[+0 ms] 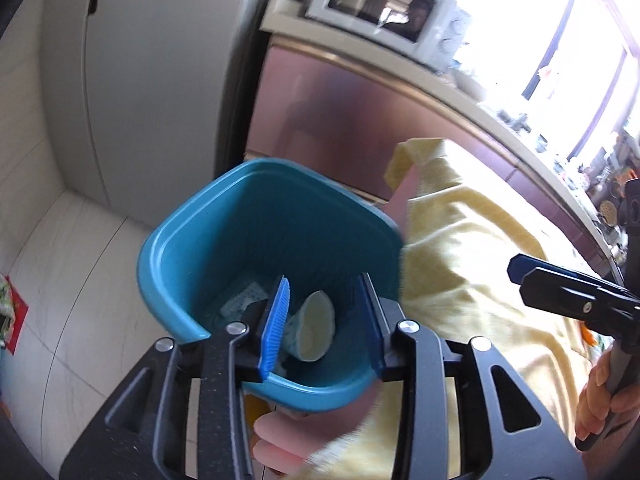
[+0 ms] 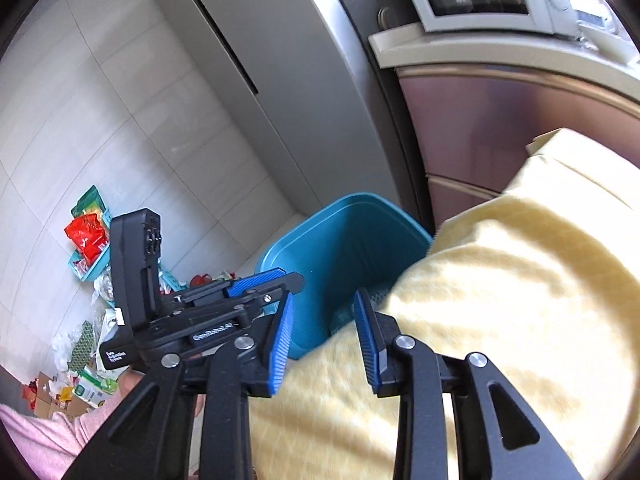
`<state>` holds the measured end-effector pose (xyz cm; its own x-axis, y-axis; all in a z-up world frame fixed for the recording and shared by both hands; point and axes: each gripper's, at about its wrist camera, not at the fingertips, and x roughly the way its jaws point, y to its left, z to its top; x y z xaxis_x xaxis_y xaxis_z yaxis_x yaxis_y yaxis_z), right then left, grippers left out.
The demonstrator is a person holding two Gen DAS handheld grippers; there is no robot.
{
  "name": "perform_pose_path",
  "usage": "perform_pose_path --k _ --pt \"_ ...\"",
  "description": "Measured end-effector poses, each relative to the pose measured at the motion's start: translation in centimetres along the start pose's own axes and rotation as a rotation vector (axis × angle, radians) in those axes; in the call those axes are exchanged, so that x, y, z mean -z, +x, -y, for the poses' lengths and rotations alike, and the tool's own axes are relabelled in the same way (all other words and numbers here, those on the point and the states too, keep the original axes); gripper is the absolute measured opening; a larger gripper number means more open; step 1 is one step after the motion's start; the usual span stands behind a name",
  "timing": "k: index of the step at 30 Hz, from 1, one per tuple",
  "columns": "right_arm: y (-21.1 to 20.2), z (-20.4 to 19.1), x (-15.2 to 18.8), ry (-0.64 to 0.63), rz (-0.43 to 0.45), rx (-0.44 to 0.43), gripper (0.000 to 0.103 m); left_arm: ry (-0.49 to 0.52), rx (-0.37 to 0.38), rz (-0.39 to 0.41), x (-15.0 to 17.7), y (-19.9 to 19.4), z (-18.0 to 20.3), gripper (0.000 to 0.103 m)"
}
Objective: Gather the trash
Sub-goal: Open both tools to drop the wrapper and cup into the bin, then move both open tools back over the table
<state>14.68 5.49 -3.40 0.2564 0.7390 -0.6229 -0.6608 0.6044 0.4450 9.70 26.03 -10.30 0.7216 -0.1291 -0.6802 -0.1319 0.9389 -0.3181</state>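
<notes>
Over the teal plastic bin point(image 1: 224, 248), the left gripper point(image 1: 326, 324) hangs with its ribbed blue pads point(image 1: 276, 328) parted to a narrow gap, nothing pinched between them. Bin is a rounded-square tub, smooth walls, thick rolled rim. Down at its bottom: a pale crumpled paper cup point(image 1: 314, 330) lying on its side, plus a flat white dotted wrapper point(image 1: 244, 300) next to it. Both sit loose on the bin floor, clear of the pads.

Right of the bin, a yellow textured cloth point(image 1: 480, 248) drapes over a table edge and touches the bin's right rim. Right gripper point(image 2: 326, 338) sits above that cloth, just beside the bin's near-right corner, jaws parted narrow, empty. A hand point(image 1: 604, 396) grips its handle at the far right in the left view.

Left of the bin, well apart on the pale floor tiles, loose litter point(image 2: 86, 344): crinkled red bag point(image 2: 86, 238), small teal basket, cardboard bits. Behind the bin, a grey fridge door point(image 2: 260, 60), flat and matte; a white microwave point(image 1: 380, 8) on the counter beyond.
</notes>
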Motion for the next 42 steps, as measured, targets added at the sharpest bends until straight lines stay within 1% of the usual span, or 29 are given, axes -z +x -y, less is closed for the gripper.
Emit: perform_pose_path --k 1,4,10,12,17,20,21,27,30,32,36,39,42 --pt "-0.7 0.1 0.2 0.000 0.012 0.006 0.031 0.013 0.012 0.010 0.0 -0.4 0.6 0.038" --pt "-3.2 0.5 1.0 0.003 0.061 0.033 0.036 0.064 0.057 0.034 0.0 -1.6 3.2 0.042" --pt "-8.3 2.7 3.6 0.058 0.149 0.094 0.037 0.186 0.163 0.046 0.4 -2.7 9.0 0.044" --pt "-10.0 3.6 4.6 0.083 0.179 0.129 0.037 0.226 0.201 0.041 0.7 -2.9 11.0 0.044" --pt "-14.6 5.9 7.3 0.146 0.247 0.211 0.038 0.317 0.287 0.016 2.3 -2.9 16.5 0.045" --pt "-17.3 6.9 9.4 0.181 0.286 0.285 0.039 0.369 0.339 -0.010 3.6 -2.5 19.7 0.045" --pt "-18.3 7.4 10.2 0.199 0.301 0.311 0.041 0.387 0.354 -0.020 4.0 -2.4 20.8 0.045" --pt "-23.3 10.3 14.9 0.331 0.378 0.444 0.043 0.492 0.443 -0.083 6.8 -1.4 26.8 0.047" --pt "-25.2 12.0 17.0 0.402 0.402 0.490 0.044 0.538 0.475 -0.112 7.6 -0.3 29.5 0.048" --pt "-25.9 12.9 18.2 0.438 0.409 0.505 0.044 0.567 0.489 -0.131 8.3 0.2 31.4 0.048" --pt "-26.2 14.1 19.6 0.474 0.411 0.504 0.049 0.606 0.504 -0.159 9.5 1.2 34.5 0.049" --pt "-25.7 14.6 20.3 0.490 0.405 0.486 0.054 0.630 0.506 -0.175 10.1 1.8 36.1 0.049" --pt "-25.4 15.0 20.9 0.508 0.405 0.460 0.055 0.647 0.485 -0.199 10.3 2.7 37.1 0.049"
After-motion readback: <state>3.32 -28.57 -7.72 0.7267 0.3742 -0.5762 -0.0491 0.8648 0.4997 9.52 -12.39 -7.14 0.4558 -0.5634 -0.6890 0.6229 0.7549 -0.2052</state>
